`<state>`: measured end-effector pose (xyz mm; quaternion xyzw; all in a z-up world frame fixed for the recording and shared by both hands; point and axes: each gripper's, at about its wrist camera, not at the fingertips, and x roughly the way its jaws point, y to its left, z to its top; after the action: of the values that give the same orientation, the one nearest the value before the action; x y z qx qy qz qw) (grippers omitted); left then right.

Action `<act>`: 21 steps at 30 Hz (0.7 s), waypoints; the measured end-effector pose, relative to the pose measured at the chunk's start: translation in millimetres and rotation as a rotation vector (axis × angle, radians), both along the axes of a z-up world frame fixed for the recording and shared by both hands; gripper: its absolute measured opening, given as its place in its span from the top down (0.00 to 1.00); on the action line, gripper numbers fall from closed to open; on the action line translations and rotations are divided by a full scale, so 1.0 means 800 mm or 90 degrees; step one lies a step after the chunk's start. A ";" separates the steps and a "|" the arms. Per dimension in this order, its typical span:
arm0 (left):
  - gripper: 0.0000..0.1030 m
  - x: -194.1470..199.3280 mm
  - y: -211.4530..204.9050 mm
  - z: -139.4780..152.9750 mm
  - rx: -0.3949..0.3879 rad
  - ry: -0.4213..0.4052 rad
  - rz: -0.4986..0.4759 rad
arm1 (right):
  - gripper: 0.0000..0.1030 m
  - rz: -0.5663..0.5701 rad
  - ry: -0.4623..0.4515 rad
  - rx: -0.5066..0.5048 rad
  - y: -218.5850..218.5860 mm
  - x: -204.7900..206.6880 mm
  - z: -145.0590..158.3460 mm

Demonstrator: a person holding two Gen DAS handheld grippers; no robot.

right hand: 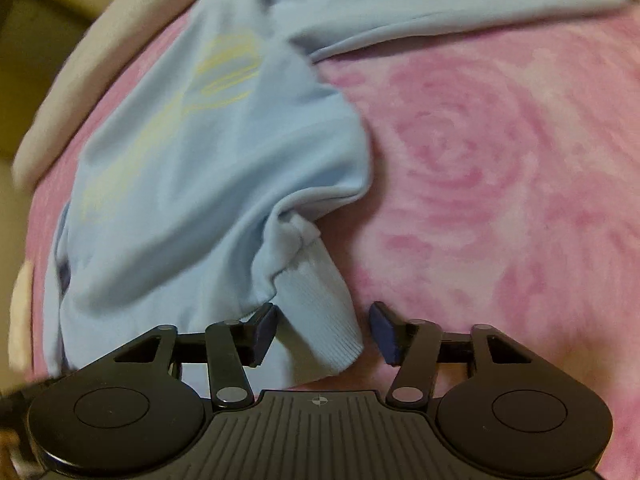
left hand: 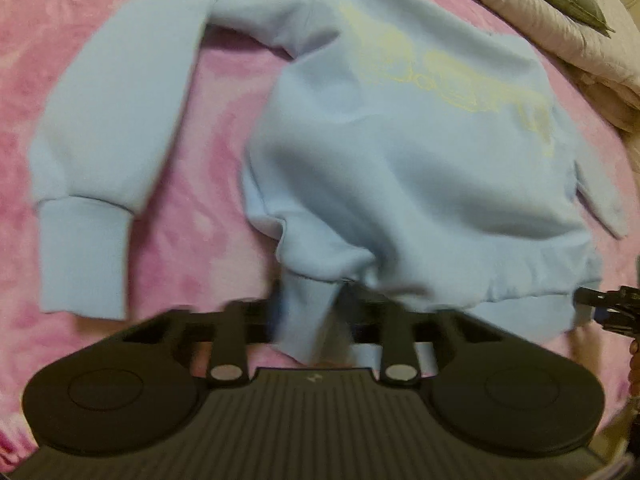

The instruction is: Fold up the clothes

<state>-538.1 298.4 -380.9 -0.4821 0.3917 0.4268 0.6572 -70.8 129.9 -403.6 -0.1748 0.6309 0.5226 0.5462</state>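
- While the pink blanket (left hand: 192, 160) is covering the whole bed, a light blue sweatshirt (left hand: 400, 152) is lying spread on it, one sleeve (left hand: 100, 120) stretching out sideways.
- The left gripper (left hand: 316, 320) is pinching the sweatshirt's ribbed hem, jaws clenched on the cloth.
- The right gripper (right hand: 323, 330) is standing with jaws parted around a ribbed cuff (right hand: 320, 312), not squeezing it.

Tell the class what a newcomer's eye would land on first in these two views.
A light blue sweatshirt with a pale yellow print lies spread on a pink rose-patterned blanket. One sleeve stretches out to the side. Its ribbed hem sits between each gripper's fingers.
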 end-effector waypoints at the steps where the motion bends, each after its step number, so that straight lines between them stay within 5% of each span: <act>1: 0.89 0.000 0.000 0.005 -0.010 -0.004 -0.003 | 0.90 -0.014 0.011 -0.009 -0.005 0.003 0.010; 9: 0.89 -0.075 -0.046 0.115 -0.041 -0.110 0.026 | 0.91 -0.067 0.087 -0.047 -0.080 0.006 0.120; 13: 0.79 -0.064 -0.072 0.082 -0.075 -0.017 -0.003 | 0.88 -0.080 0.058 -0.094 -0.109 -0.016 0.111; 15: 0.79 -0.054 -0.083 0.060 -0.093 0.039 -0.022 | 0.74 -0.056 -0.018 -0.164 -0.119 -0.035 0.091; 17: 0.80 -0.045 -0.095 0.038 -0.111 0.094 -0.041 | 0.72 -0.011 -0.115 -0.223 -0.126 -0.059 0.073; 21: 0.75 -0.040 -0.109 0.042 -0.080 0.114 -0.026 | 0.71 0.046 -0.202 -0.191 -0.129 -0.087 0.083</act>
<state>-570.0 211.1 -347.3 -0.4747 0.4845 0.4291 0.5965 -140.3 26.5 -337.1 -0.3567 0.6009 0.4081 0.5875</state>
